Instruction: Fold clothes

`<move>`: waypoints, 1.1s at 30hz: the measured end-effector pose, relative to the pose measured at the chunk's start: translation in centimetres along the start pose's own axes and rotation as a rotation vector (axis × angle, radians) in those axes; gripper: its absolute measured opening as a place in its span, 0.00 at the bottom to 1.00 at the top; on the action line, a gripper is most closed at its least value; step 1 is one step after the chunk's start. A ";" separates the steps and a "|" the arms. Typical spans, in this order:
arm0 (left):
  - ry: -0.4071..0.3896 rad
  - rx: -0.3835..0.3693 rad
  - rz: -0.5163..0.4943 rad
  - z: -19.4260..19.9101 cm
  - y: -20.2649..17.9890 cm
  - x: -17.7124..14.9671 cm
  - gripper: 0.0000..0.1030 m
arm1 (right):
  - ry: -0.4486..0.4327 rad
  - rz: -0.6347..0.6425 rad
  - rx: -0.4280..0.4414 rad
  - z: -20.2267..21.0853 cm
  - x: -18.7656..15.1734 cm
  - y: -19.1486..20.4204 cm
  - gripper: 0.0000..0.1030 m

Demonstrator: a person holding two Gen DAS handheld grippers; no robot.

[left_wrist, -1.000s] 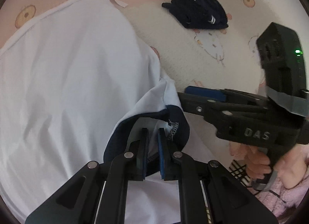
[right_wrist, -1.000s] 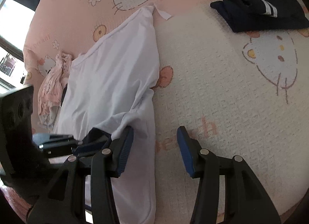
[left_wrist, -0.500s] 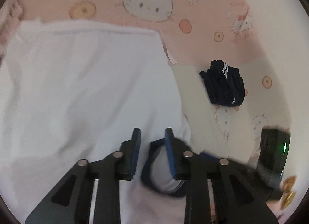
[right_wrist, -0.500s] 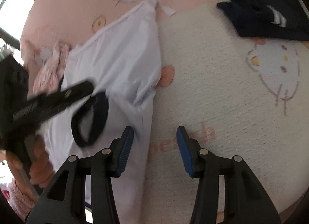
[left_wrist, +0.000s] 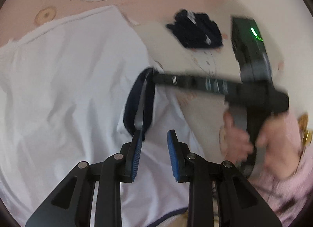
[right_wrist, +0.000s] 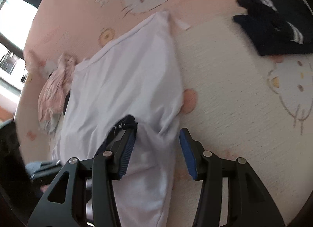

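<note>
At the far left of the right wrist view, a crumpled pink garment (right_wrist: 54, 88) is lying on the pink cartoon-cat printed bed cover (right_wrist: 78, 11), touching the left edge of the white T-shirt with navy blue sleeve trim (right_wrist: 121, 82). It is not yet folded. The white T-shirt is lying spread over the middle of the bed cover, with its hem toward the far side and its body only lightly wrinkled. One short sleeve is lying turned inward over the body, and its navy blue sleeve cuff (left_wrist: 139, 103) is showing as a dark loop on the white cloth. This is judged to be the first sleeve fold, already laid down. The left gripper (left_wrist: 153, 151) is hovering over the near part of the shirt just beside the cuff; its jaws are standing apart and holding nothing. The right gripper (right_wrist: 157, 148) is hanging over the right edge of the shirt. White cloth is lying below its parted jaws, but the pads are not pressing on it, so it is holding nothing. Its left fingertip is sitting close to the cuff; contact cannot be told. At the far right, a folded navy blue garment with white stripes (right_wrist: 273, 21) is resting well apart from the shirt, and it is judged finished. Remaining work is judged to be the other sleeve, the body folds and the pink garment.
</note>
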State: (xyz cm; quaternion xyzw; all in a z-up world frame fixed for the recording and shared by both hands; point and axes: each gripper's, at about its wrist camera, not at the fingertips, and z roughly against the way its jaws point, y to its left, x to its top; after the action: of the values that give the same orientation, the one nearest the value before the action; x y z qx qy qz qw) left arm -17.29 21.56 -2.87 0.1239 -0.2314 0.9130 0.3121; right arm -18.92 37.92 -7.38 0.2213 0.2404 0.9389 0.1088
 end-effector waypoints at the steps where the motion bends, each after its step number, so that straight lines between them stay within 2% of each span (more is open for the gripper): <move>1: 0.008 -0.014 -0.017 -0.4 -0.2 0.0 0.28 | -0.010 -0.025 0.014 0.3 0.1 -0.3 0.48; 3: 0.017 -0.028 -0.030 -1.3 -0.3 0.1 0.28 | -0.023 -0.057 0.041 0.8 0.3 -0.7 0.48; 6: -0.011 0.008 0.002 -2.3 0.6 0.6 0.28 | -0.013 -0.039 0.033 0.8 0.2 -0.3 0.48; 11: -0.231 0.137 0.245 1.7 4.8 0.6 0.28 | -0.015 -0.049 -0.011 0.6 -0.2 -0.5 0.48; 13: -0.259 0.149 0.252 2.9 5.5 0.1 0.28 | -0.029 -0.077 -0.011 0.8 -0.1 -1.0 0.48; 15: -0.226 0.087 0.159 2.8 4.3 -0.4 0.28 | -0.023 -0.073 -0.003 1.5 0.3 -0.8 0.48; 18: -0.175 -0.005 0.020 2.7 2.5 -1.1 0.28 | 0.026 0.029 -0.008 2.3 0.9 0.9 0.48; 20: -0.138 -0.009 -0.019 1.6 1.8 -1.1 0.28 | 0.094 0.138 -0.028 2.1 0.8 2.3 0.48; 22: -0.117 0.027 0.012 0.2 2.5 -0.6 0.28 | 0.166 0.244 -0.048 1.7 0.5 3.7 0.48; 26: -0.137 0.057 0.157 -0.6 5.8 0.0 0.28 | 0.208 0.263 -0.087 -0.9 -0.2 3.8 0.48; 30: -0.096 0.071 0.210 -1.2 7.9 -0.4 0.27 | 0.093 0.170 -0.097 -1.7 0.5 2.3 0.48; 33: -0.090 0.053 0.225 -0.7 8.2 -1.1 0.28 | 0.041 0.061 -0.067 -1.6 1.1 0.8 0.48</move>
State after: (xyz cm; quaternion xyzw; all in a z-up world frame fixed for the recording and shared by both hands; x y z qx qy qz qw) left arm -21.69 15.64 -6.72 0.1463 -0.2334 0.9416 0.1935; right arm -20.77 36.92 -7.83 0.2053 0.2040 0.9536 0.0826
